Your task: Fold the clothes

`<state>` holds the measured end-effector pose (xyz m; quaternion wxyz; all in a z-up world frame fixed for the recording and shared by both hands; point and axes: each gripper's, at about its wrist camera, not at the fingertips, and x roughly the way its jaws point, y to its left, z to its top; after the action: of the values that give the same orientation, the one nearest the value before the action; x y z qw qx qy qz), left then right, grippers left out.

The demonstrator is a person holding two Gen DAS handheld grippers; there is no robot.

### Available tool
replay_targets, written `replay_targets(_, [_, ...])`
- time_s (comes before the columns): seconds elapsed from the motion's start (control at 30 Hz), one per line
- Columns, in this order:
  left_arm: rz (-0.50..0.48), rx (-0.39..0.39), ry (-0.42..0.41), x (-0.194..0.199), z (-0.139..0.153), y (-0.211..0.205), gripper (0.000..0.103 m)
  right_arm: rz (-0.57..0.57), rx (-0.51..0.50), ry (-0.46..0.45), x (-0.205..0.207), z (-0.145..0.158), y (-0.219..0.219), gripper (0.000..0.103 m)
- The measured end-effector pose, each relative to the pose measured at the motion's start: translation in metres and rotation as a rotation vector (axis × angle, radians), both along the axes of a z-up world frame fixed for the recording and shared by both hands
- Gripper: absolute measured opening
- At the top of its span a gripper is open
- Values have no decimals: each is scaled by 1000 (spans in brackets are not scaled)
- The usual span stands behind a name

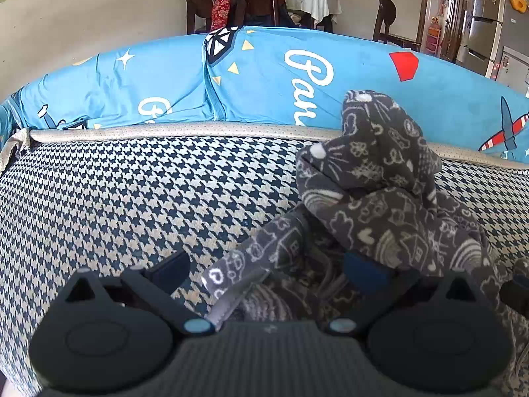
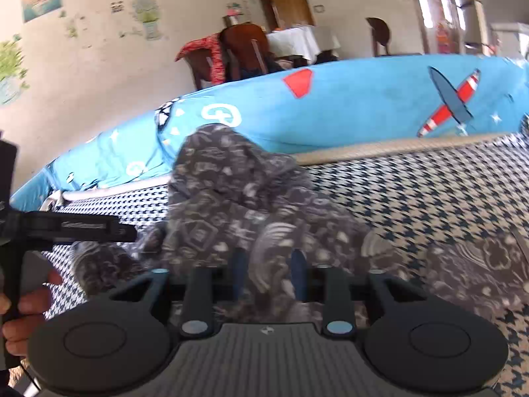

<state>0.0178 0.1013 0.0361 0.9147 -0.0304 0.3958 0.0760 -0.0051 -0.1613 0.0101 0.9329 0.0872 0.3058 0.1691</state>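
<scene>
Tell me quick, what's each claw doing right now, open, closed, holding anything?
Left claw: open, fingers wide apart, the grey patterned garment lying between them, not pinched.
Right claw: shut on the grey patterned garment.

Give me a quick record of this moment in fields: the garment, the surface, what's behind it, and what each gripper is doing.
garment: grey patterned garment, crumpled in a heap, not folded
surface: houndstooth cushion
behind: blue printed cover along the back
left gripper: open, fingers wide apart, a strip of the garment lying between them
right gripper: fingers close on a fold of the garment; image blurred
other: hand holding the left gripper's handle, in the right wrist view
</scene>
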Motion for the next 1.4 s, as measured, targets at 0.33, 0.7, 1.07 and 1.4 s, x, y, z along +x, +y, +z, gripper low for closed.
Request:
replay_targets(0.33, [-9, -13, -4, 0, 1, -3, 103, 5, -72, 100, 13, -32, 15, 47])
replay_targets(0.7, [18, -1, -8, 0, 0, 0, 103, -40, -27, 10, 4, -6, 13, 15])
replay_targets(1.07, [79, -12, -32, -1, 5, 12, 103, 84, 173, -89, -6, 29, 6, 10])
replay_targets(1.4, [102, -6, -39, -3, 6, 24, 103, 275, 204, -70, -13, 27, 44, 10])
